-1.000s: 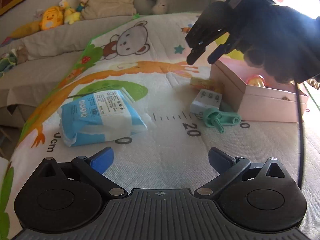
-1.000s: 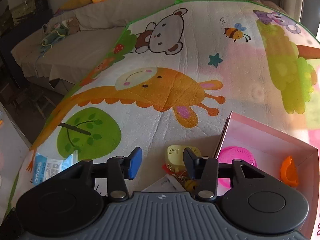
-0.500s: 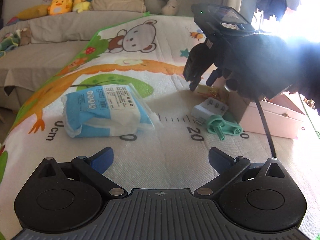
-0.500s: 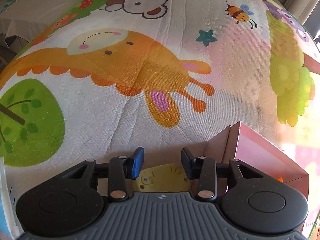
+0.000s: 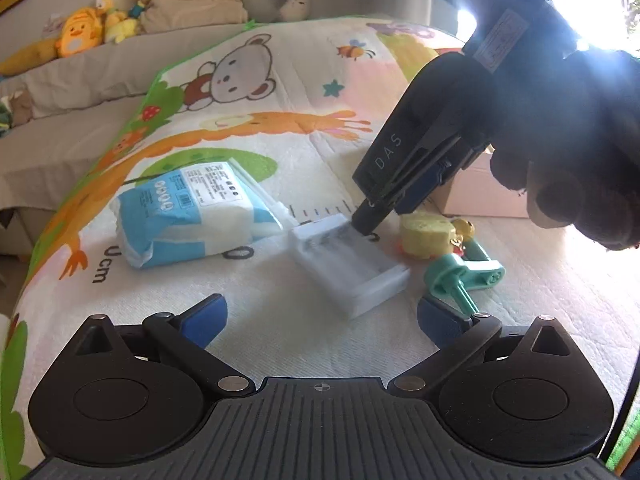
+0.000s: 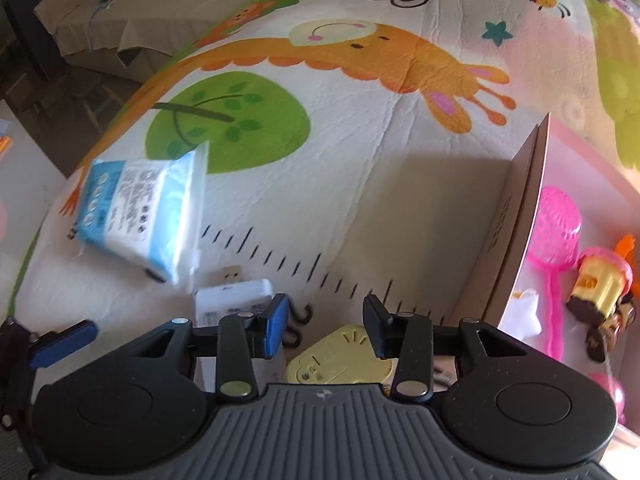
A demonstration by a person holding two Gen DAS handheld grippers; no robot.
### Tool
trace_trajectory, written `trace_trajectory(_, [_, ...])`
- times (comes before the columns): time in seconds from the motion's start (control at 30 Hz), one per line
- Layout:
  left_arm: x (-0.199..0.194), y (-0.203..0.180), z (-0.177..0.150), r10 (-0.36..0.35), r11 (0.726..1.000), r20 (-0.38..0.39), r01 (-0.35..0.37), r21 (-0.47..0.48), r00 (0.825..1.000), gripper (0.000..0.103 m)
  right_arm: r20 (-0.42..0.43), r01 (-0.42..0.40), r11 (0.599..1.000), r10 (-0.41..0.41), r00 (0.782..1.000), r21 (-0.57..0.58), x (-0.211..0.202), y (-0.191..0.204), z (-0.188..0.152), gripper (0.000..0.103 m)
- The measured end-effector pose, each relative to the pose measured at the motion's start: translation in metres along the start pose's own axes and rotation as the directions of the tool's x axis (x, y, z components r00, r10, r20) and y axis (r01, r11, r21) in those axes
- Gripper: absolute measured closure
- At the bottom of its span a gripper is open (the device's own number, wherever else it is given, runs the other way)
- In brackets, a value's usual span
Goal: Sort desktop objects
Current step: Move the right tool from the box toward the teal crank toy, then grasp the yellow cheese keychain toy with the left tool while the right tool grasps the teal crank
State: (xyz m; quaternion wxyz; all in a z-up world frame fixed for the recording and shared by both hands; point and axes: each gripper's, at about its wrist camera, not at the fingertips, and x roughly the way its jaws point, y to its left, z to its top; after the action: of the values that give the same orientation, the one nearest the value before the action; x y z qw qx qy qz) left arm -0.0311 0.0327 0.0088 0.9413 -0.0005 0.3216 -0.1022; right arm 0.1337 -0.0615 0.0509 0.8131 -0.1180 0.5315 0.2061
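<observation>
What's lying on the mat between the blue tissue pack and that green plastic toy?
A white USB hub lies between the tissue pack and the green toy. The left wrist view shows it, blurred, with the right gripper at its far edge.

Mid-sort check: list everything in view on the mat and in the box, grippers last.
Play mat: one, cartoon print, under everything.
Tissue pack: one, blue-white, mat's left.
USB adapter: one, white, blurred, beside the tissue pack.
Yellow toy: one, yellow, outside the box.
Crank toy: one, teal, beside the yellow toy.
Box: one, pink, open, right.
Scoop: one, pink, inside the box.
Figure toy: one, yellow-brown, inside the box.
Plush toys: several, mostly yellow, sofa behind.
Left gripper: one, black, jaws open, empty.
Right gripper: one, black, jaws apart over the yellow toy.
Hand: one, backlit, holding the right gripper.
</observation>
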Motion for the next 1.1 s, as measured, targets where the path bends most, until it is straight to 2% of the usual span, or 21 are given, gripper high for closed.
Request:
trace_trajectory(0.07, [-0.001,-0.007,-0.002,-0.034,0.999,-0.013,0.034,0.024,0.999,0.0,0.003,-0.079,0.997,0.079,0.997,-0.005,-0.011,0.004,-0.017,0.061])
trace_trajectory(0.17, [-0.001,-0.021,-0.004,-0.073,0.995,-0.029,0.075,0.067,0.997,0.0,0.072,-0.113,0.994,0.114,0.991,-0.01,-0.033,0.002,-0.039,0.06])
trace_trajectory(0.23, [0.001,-0.03,-0.005,-0.079,0.992,-0.039,0.082,0.093,0.996,0.0,0.139,-0.105,0.994,0.105,0.985,-0.007,-0.051,-0.005,-0.052,0.05])
trace_trajectory(0.33, [0.005,-0.039,-0.004,-0.063,0.991,-0.048,0.068,0.115,0.997,0.0,0.238,-0.038,0.999,0.033,0.971,0.02,-0.071,-0.022,-0.073,0.037])
trace_trajectory(0.43, [0.011,-0.04,0.001,0.003,0.992,-0.048,0.003,0.124,0.999,0.0,0.276,0.024,0.998,-0.039,0.96,0.056,-0.078,-0.041,-0.092,0.031])
trace_trajectory(0.53, [0.015,-0.032,0.008,0.095,0.988,-0.039,-0.089,0.127,0.995,0.0,0.292,0.042,0.996,-0.062,0.954,0.075,-0.076,-0.052,-0.111,0.027])
trace_trajectory(0.67, [0.011,-0.005,0.018,0.164,0.984,-0.035,-0.161,0.071,0.986,0.0,0.315,0.025,0.997,-0.045,0.948,0.069,-0.069,-0.049,-0.133,0.022])
trace_trajectory(0.8, [0.005,0.022,0.028,0.248,0.969,-0.033,-0.248,0.002,0.968,0.0,0.338,-0.023,1.0,0.017,0.941,0.012,-0.062,-0.026,-0.15,0.018])
trace_trajectory(0.93, [-0.004,0.037,0.034,0.277,0.96,-0.038,-0.278,-0.043,0.96,0.0,0.363,-0.016,0.997,0.043,0.931,-0.077,-0.052,0.002,-0.154,0.017])
trace_trajectory(1.03, [-0.009,0.038,0.033,0.279,0.959,-0.042,-0.281,-0.047,0.959,0.0,0.378,0.031,0.993,0.014,0.926,-0.114,-0.041,0.011,-0.151,0.017])
trace_trajectory(1.07, [-0.009,0.038,0.033,0.276,0.959,-0.046,-0.278,-0.046,0.96,0.0,0.38,0.038,0.994,0.006,0.925,-0.107,-0.039,0.009,-0.15,0.018])
trace_trajectory(1.1, [-0.009,0.037,0.032,0.274,0.96,-0.05,-0.276,-0.044,0.96,0.0,0.38,0.037,0.995,0.0,0.925,-0.09,-0.039,0.004,-0.15,0.025])
